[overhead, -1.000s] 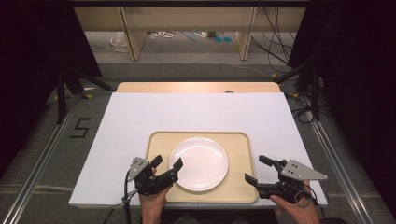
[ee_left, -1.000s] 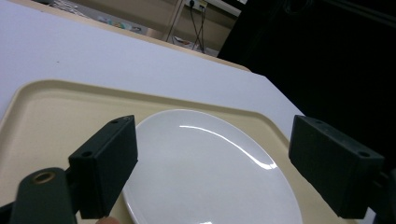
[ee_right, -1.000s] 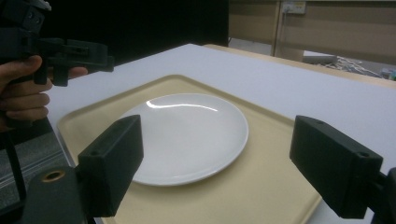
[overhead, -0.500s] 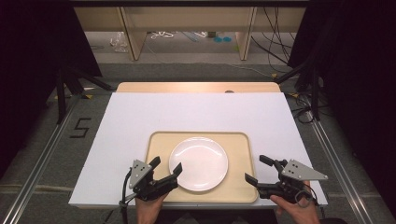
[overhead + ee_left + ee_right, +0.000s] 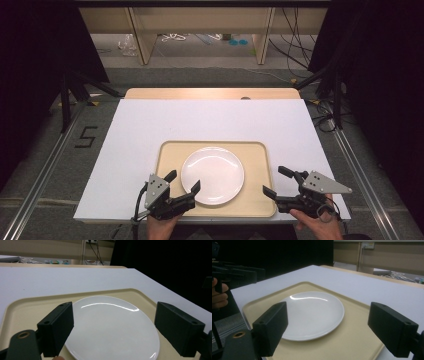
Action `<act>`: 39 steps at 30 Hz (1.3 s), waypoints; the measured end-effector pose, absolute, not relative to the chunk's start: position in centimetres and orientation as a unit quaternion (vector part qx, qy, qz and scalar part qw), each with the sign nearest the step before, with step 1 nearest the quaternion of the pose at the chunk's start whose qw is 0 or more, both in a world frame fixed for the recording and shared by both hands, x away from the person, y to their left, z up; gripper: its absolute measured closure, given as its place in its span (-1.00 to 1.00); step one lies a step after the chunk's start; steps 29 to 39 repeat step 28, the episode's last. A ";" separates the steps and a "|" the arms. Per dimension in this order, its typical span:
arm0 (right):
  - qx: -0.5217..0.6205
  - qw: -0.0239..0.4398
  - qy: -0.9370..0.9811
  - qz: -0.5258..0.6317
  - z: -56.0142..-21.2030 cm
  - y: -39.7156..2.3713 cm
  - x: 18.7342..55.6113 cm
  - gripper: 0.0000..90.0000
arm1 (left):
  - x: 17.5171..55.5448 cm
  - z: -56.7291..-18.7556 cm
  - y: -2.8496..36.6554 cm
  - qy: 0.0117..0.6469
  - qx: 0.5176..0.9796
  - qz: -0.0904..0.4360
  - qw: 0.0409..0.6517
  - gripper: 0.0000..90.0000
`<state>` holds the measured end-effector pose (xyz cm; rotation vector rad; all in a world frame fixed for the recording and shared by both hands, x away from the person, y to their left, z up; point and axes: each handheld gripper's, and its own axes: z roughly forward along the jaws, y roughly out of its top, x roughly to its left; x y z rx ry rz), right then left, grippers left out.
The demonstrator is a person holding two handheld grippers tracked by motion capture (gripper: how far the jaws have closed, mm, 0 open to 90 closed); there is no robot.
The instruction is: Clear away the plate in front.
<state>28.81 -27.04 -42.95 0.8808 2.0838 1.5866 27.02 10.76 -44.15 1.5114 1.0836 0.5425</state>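
In the lower left of the high view the left gripper (image 5: pixel 183 181) is sitting in the person's left hand (image 5: pixel 161 226), pointing up and to the right, its jaws spread wide and gripping nothing; one jaw tip is hanging over the near-left edge of the white plate (image 5: pixel 212 174), the other over the tray's left rim. In the lower right the right gripper (image 5: pixel 277 181) is resting in the right hand (image 5: pixel 316 223), angling up and left, jaws equally wide apart and empty, its tips lying at the right edge of the beige tray (image 5: pixel 260 195). The plate is lying centred in the tray, which is sitting on the white table cover (image 5: pixel 140 130) in the lower middle of the frame. In the left gripper view the plate (image 5: pixel 110 325) is showing between the two black jaws, nothing blocking it
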 end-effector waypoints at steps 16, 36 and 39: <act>0.310 0.188 0.736 0.572 -43.0 -27.0 28.9 -0.62 | 26.9 -44.1 9.9 0.446 0.654 0.215 0.572 -0.65; 0.312 0.189 0.733 0.574 -43.0 -27.0 28.9 -0.62 | 27.2 -44.3 10.6 0.460 0.647 0.219 0.567 -0.65; 0.312 0.189 0.733 0.574 -43.0 -27.0 28.9 -0.62 | 27.2 -44.3 10.6 0.460 0.647 0.219 0.567 -0.65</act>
